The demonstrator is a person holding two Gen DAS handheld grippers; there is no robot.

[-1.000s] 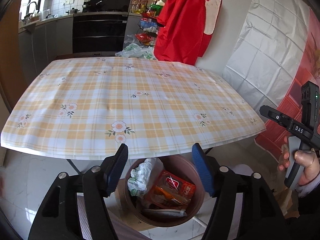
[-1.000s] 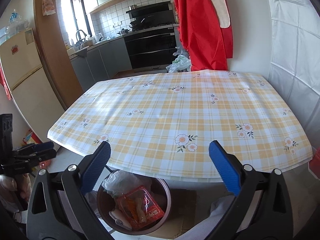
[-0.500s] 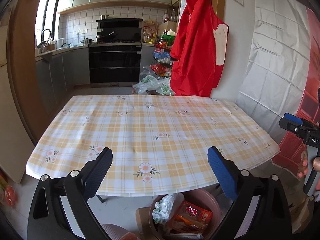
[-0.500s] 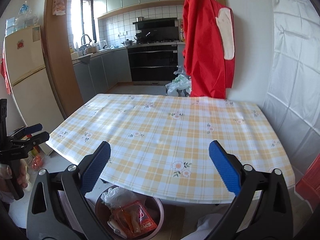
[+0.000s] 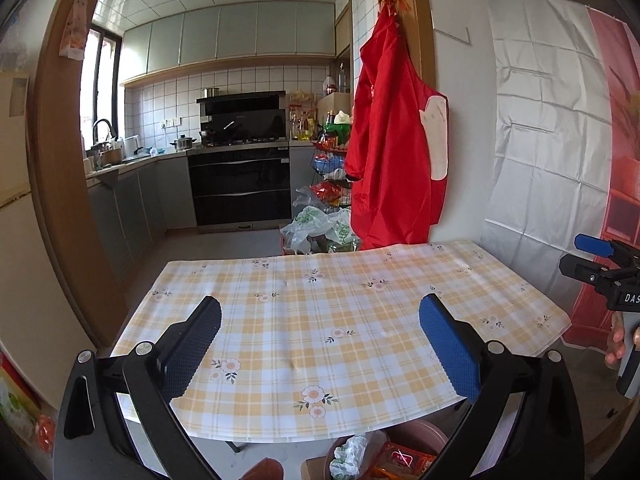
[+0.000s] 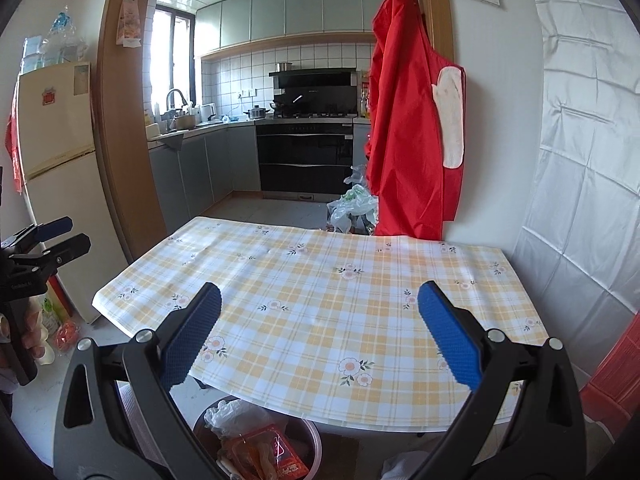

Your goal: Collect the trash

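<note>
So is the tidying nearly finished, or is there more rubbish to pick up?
Nearly finished, it seems. The tablecloth shows no rubbish, and wrappers sit in the bin below the table edge. Both the left claw and right claw are open and empty. Nothing obvious remains.

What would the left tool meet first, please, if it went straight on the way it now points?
Most likely the checked tablecloth: the open, empty left tool points slightly downward over its bare middle. Nothing stands in between, though depth is hard to judge.

White letters "DAS", cut off by the frame edge, stand on the black body of the right gripper (image 5: 596, 256) at the right edge of the left wrist view. Other print is too small or blurred to read.
</note>
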